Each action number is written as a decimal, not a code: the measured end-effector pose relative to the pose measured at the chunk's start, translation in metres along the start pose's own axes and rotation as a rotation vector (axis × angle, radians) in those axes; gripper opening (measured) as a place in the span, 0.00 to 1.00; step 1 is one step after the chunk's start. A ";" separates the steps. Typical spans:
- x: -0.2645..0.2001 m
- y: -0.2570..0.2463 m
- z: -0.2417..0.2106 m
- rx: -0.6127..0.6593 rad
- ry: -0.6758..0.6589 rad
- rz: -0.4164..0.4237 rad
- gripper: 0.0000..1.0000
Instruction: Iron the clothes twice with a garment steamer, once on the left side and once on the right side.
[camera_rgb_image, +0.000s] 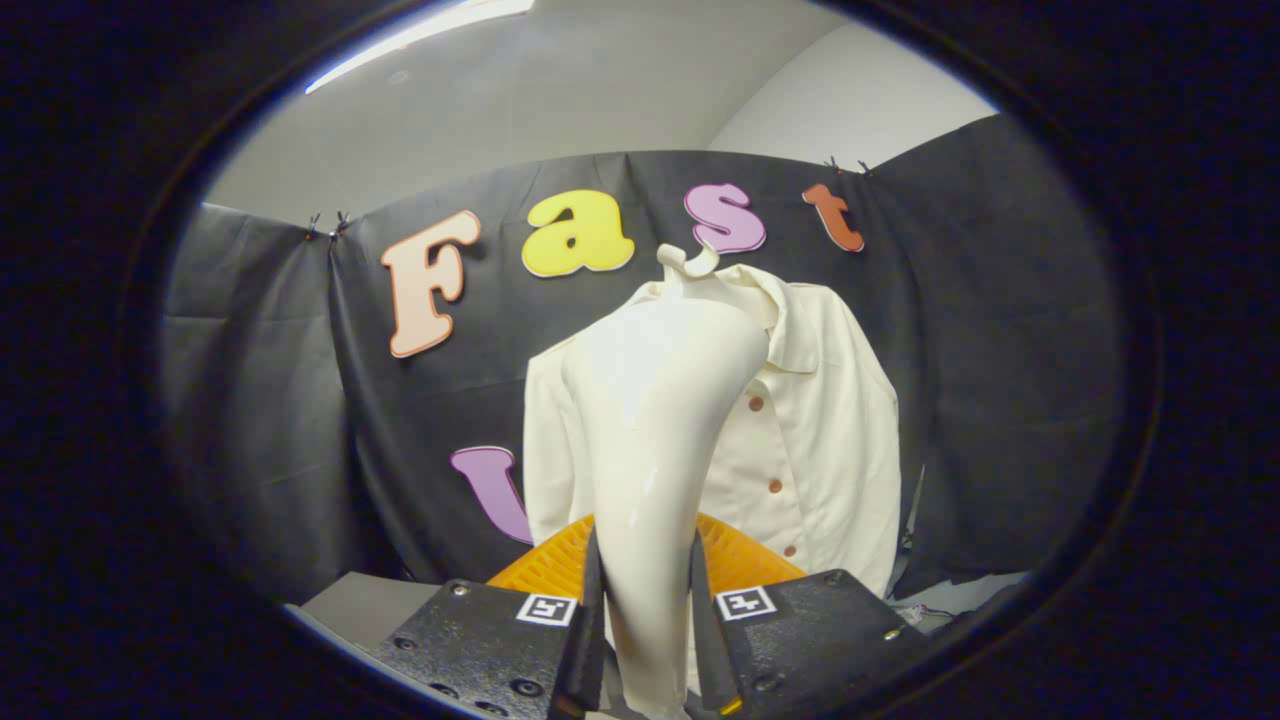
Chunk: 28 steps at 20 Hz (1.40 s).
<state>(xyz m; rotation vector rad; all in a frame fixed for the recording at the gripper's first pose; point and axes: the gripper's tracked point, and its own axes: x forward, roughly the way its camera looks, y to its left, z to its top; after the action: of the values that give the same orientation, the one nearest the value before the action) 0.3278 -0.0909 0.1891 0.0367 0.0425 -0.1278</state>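
My gripper (648, 590) is shut on the handle of a cream garment steamer (660, 420), both fingers pressing its narrow lower part. The steamer rises from between the fingers and widens to its head, which faces a cream buttoned shirt (820, 430). The shirt hangs upright on a pale hanger (688, 262) against the black cloth wall, just beyond the steamer. The steamer's head covers the shirt's left half; the right half with its brown buttons (774, 486) is visible. Whether the head touches the fabric I cannot tell.
An orange ribbed object (740, 560) lies just behind the fingers, below the shirt. A grey table surface (360, 605) extends to the left of the fingers. Black cloth walls the booth on all sides behind the shirt.
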 end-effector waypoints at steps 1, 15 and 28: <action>0.011 -0.004 -0.002 -0.010 0.001 -0.003 0.37; 0.060 -0.002 -0.062 0.063 0.124 0.014 0.38; 0.041 -0.028 -0.171 0.070 0.296 0.057 0.38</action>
<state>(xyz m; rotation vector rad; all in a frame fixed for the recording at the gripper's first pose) 0.3581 -0.1175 0.0156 0.1261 0.3326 -0.0662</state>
